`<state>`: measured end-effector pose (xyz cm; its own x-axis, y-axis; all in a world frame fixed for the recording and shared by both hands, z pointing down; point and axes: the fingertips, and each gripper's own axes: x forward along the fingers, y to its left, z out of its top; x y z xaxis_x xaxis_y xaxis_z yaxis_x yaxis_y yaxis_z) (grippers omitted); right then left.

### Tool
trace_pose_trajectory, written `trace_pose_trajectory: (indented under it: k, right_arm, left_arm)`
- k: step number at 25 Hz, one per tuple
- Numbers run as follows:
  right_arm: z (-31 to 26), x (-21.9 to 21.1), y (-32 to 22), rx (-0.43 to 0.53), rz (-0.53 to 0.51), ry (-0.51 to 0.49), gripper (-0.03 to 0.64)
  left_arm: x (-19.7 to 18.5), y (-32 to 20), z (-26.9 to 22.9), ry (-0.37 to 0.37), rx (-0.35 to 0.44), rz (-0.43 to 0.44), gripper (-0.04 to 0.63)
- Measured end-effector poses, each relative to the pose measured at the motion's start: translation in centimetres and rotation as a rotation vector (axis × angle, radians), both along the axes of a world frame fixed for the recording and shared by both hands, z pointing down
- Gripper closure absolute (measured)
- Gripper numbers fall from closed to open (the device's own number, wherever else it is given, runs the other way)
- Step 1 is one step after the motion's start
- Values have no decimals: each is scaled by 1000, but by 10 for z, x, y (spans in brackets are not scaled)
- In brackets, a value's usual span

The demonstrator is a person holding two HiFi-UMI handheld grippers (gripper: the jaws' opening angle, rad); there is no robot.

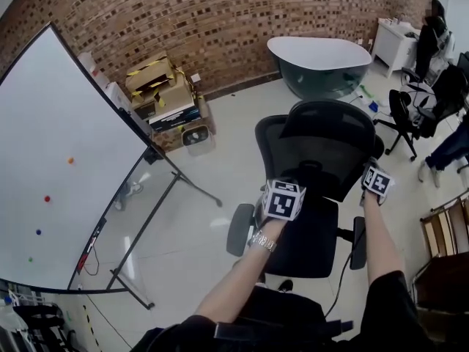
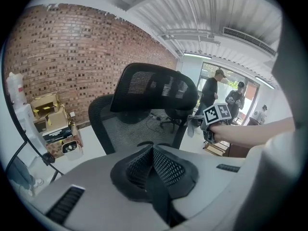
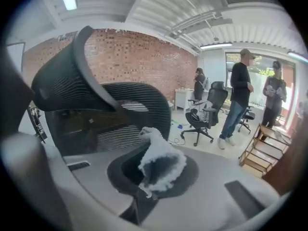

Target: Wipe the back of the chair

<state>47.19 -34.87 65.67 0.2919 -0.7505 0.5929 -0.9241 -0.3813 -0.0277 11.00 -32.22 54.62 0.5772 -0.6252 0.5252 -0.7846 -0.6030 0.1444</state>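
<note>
A black mesh office chair [image 1: 322, 149] stands in front of me, its back facing me. My left gripper [image 1: 283, 200] is held at the lower left of the chair back [image 2: 139, 126], with its jaws shut and nothing between them [image 2: 153, 150]. My right gripper [image 1: 376, 182] is at the right edge of the chair back [image 3: 137, 112], just under the headrest [image 3: 62, 85]. It [image 3: 149, 177] is shut on a white fluffy cloth [image 3: 161, 160]. From the left gripper view, the right gripper [image 2: 216, 115] shows beside the chair with the cloth [image 2: 195, 125] hanging from it.
A whiteboard on a stand [image 1: 66, 160] fills the left. Cardboard boxes [image 1: 157, 86] and a bathtub [image 1: 319, 61] stand by the brick wall. More office chairs [image 1: 407, 119] and people [image 3: 239, 95] are at the right, near a wooden rack [image 1: 443, 233].
</note>
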Motion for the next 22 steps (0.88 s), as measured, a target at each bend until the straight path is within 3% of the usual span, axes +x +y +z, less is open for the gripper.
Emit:
trace_pose_trajectory:
  k: [4,9,12,17,22]
  right_arm:
    - [3,-110,-38,62,-209,-66,588]
    - [24,-252,-75,38,-462,-109,588]
    - [30,-311,-92,30,-540,-141,587]
    - [40,-341,-108,-22,-562,-155,588]
    - [48,-286,-106,-55,-478,-97,588]
  left_arm:
    - [1,0,-4,3,5,1,597]
    - [-12,7,-11,11,6,-27,597]
    - [-28,9,-10,-4,7,-57,597]
    - [-54,14,-7,-19,10,-102,597]
    - [-68,14,-7,-16,10,-110,597]
